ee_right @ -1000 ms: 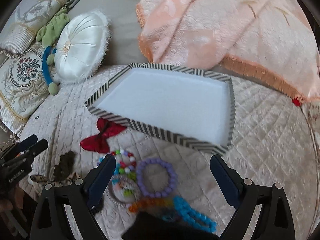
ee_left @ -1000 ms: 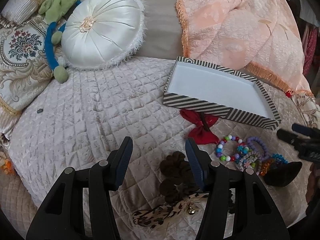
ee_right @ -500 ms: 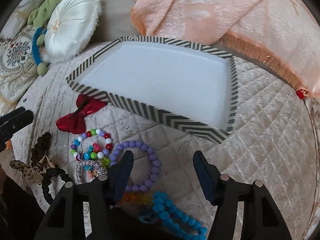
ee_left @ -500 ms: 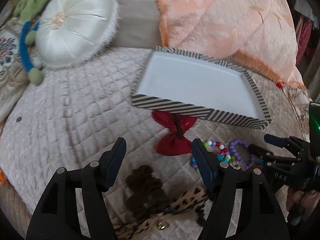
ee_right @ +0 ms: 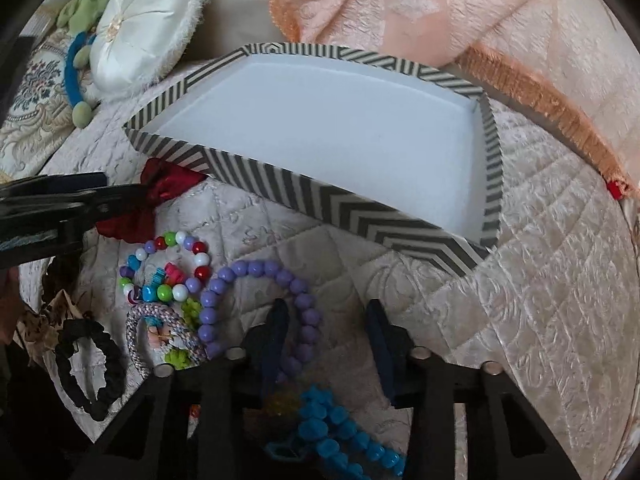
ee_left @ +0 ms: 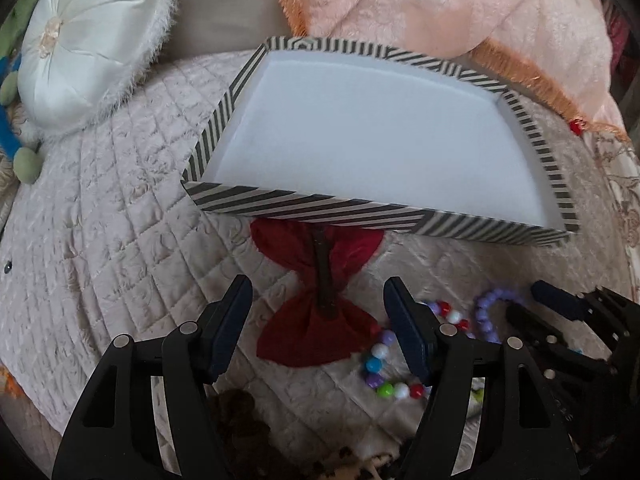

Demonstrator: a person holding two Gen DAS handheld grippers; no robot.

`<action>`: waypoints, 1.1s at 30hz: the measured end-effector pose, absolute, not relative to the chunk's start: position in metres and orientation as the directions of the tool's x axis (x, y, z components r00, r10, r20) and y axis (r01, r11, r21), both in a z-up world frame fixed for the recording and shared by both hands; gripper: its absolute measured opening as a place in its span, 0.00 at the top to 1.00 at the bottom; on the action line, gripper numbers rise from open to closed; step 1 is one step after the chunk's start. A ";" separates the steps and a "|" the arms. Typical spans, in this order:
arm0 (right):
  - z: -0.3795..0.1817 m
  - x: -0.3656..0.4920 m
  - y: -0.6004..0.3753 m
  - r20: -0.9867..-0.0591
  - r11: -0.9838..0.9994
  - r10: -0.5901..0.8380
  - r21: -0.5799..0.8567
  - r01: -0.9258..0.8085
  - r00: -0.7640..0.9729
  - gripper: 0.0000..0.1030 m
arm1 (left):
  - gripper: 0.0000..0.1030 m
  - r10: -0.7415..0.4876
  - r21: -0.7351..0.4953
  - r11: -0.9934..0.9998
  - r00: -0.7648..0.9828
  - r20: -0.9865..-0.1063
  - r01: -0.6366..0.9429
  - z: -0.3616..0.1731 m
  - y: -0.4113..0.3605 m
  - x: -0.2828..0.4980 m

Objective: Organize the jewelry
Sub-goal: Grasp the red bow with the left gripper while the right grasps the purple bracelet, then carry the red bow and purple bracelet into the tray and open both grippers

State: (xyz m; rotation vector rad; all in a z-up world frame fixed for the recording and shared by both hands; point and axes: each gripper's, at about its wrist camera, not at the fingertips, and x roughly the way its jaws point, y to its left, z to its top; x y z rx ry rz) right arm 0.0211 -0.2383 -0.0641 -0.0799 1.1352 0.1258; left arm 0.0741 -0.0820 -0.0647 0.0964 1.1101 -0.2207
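Note:
A striped tray (ee_left: 304, 200) with a bare white floor lies on the quilted bed. Just in front of it is a red bow (ee_left: 320, 328), and my left gripper (ee_left: 318, 316) hangs open over the bow, one finger on each side. A multicolour bead bracelet (ee_left: 384, 364) lies right of the bow. In the right wrist view my right gripper (ee_right: 327, 328) is low over a purple bead bracelet (ee_right: 240, 270). Its jaws are closing with the bracelet's right arc between them, and the pads do not press on it. A blue bead bracelet (ee_right: 332, 432) lies beneath that gripper.
A woven bracelet (ee_right: 160, 336), a black scrunchie (ee_right: 88, 372) and a brown scrunchie (ee_left: 240, 412) lie near the bed's front edge. Behind the tray are a round white cushion (ee_left: 88, 48) and a peach blanket (ee_left: 460, 12). The left gripper's arm (ee_right: 52, 208) reaches in from the left.
My left gripper moved from above the brown scrunchie to over the red bow and opened wider. My right gripper sank onto the purple bracelet and its jaws narrowed.

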 end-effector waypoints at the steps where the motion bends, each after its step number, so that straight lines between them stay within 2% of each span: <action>1: -0.065 0.021 -0.237 -0.905 0.989 0.058 -0.004 -0.145 0.421 0.72 | 0.34 -0.135 -0.043 0.974 0.418 -0.898 0.222 -0.068 -0.082 0.077; 2: -0.065 0.021 -0.236 -0.903 0.989 0.057 -0.009 -0.150 0.426 0.77 | 0.41 -0.146 -0.060 0.974 0.409 -0.901 0.217 -0.071 -0.080 0.079; 3: -0.065 0.021 -0.235 -0.901 0.988 0.059 -0.007 -0.152 0.429 0.86 | 0.59 -0.157 -0.076 0.974 0.397 -0.904 0.212 -0.075 -0.078 0.082; 5: -0.063 0.021 -0.234 -0.896 0.989 0.063 -0.003 -0.148 0.440 0.91 | 0.79 -0.167 -0.092 0.974 0.374 -0.912 0.208 -0.082 -0.076 0.085; 7: -0.060 0.019 -0.235 -0.889 0.989 0.075 0.009 -0.147 0.451 0.91 | 0.86 -0.187 -0.108 0.970 0.389 -0.902 0.215 -0.082 -0.074 0.082; 21: -0.009 -0.007 -0.247 -0.790 0.976 0.216 0.183 -0.117 0.574 0.92 | 0.89 -0.244 -0.127 0.960 0.522 -0.817 0.250 -0.015 -0.051 0.046; 33: 0.024 0.005 -0.251 -0.758 0.977 0.215 0.167 -0.135 0.616 0.92 | 0.89 -0.211 -0.062 0.963 0.597 -0.774 0.261 0.012 -0.058 0.051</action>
